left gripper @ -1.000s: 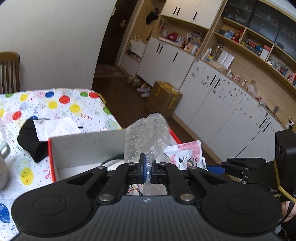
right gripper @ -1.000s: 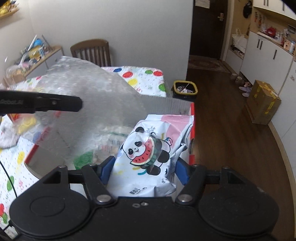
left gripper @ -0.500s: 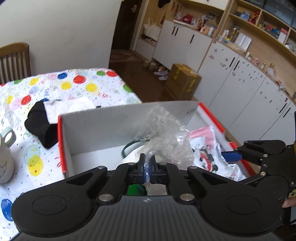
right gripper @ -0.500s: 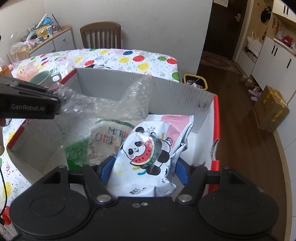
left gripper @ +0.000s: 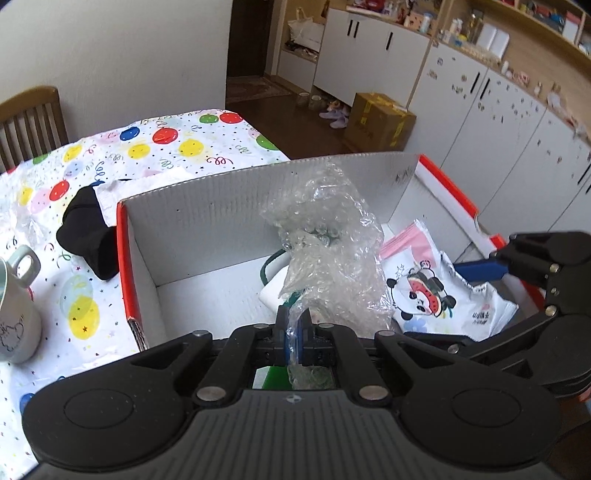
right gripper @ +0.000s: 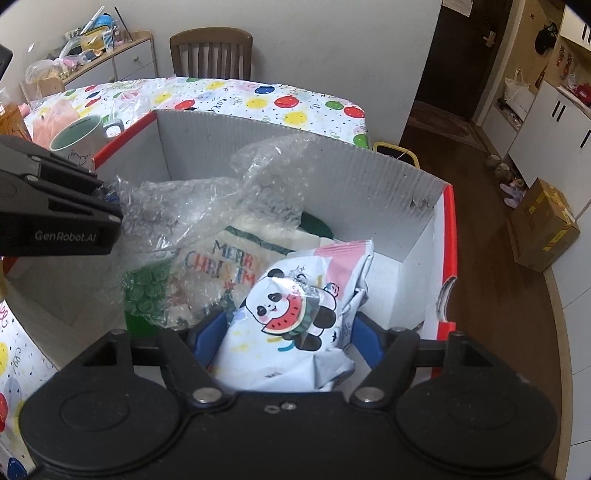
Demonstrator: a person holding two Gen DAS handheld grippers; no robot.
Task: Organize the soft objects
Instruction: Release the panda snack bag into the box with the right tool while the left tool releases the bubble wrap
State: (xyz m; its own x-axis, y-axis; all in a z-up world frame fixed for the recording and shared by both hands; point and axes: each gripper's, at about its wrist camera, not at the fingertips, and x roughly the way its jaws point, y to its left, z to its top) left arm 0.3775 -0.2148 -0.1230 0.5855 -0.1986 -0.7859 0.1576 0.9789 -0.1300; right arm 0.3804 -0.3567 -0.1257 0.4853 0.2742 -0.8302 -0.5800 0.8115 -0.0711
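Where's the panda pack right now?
In the right wrist view, the panda pack lies inside the red-edged box, between the right gripper's just-opening jaws, right of the Christmas cloth.

A home, a dining room by the look. Around the table (right gripper: pixel 295 107) with its balloon-print cloth: a wooden chair (right gripper: pixel 211 55) behind it, white cabinets (left gripper: pixel 373 62) and cluttered shelves (left gripper: pixel 491 22) beyond, slippers (left gripper: pixel 334 114) and a carton (left gripper: pixel 380 122) on the wood floor nearby, a dark door (right gripper: pixel 469 48) past its far end.
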